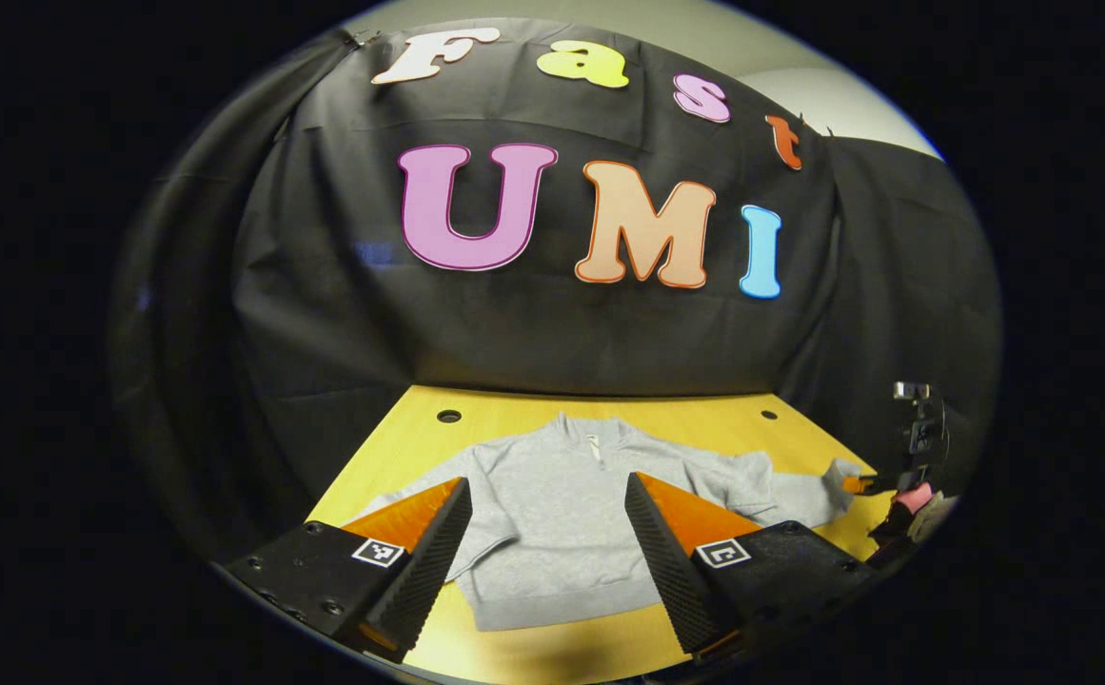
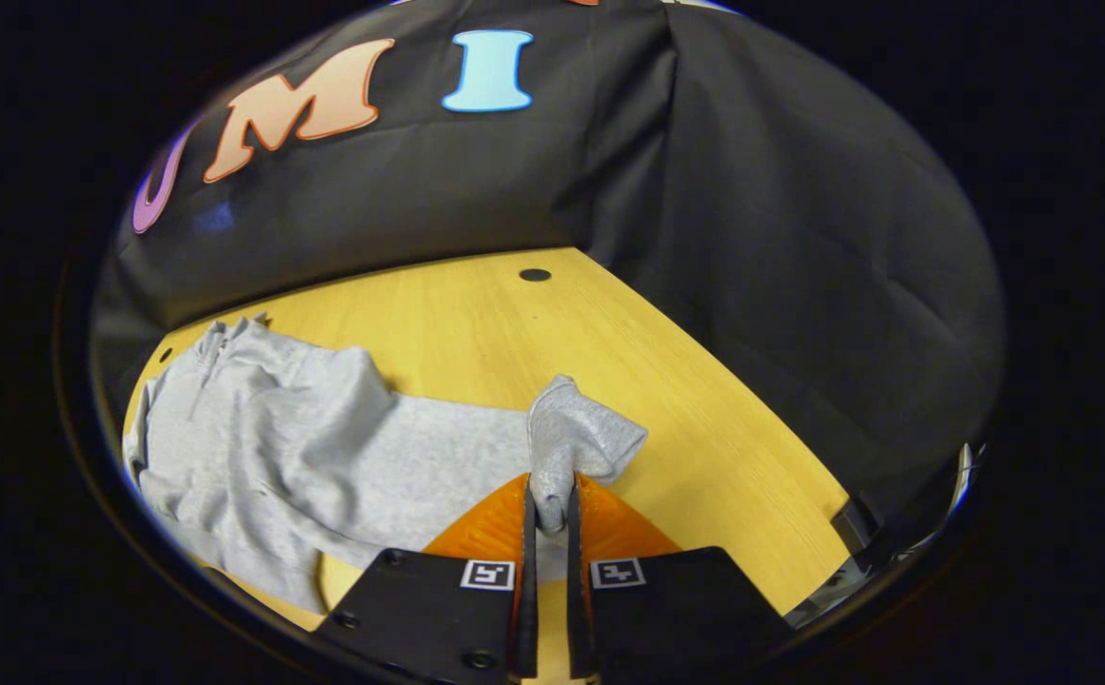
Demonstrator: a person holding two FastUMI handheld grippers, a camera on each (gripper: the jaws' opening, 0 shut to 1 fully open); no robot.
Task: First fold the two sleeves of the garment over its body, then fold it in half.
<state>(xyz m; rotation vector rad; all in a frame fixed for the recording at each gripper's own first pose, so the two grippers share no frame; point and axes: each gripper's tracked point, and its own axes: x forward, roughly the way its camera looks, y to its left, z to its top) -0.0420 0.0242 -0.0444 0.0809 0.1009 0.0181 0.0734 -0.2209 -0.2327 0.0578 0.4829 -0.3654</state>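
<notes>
Yellow table (image 1: 400,447) bears grey garment (image 1: 552,514); right hand-held gripper (image 2: 549,495) pinches its sleeve cuff (image 2: 576,438) (left hand-held gripper (image 1: 547,518) spread wide).

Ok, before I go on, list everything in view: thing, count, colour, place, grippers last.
sweatshirt: one, grey, flat on the table, collar toward the cloth wall.
sleeve cuff: one, grey, lifted off the table, pinched.
table: one, yellow wood, with small dark holes near its far edge.
cloth wall: one, black, behind and beside the table.
left gripper: one, black and orange, open above the sweatshirt.
right gripper: one, black and orange, shut on the sleeve cuff.
</notes>
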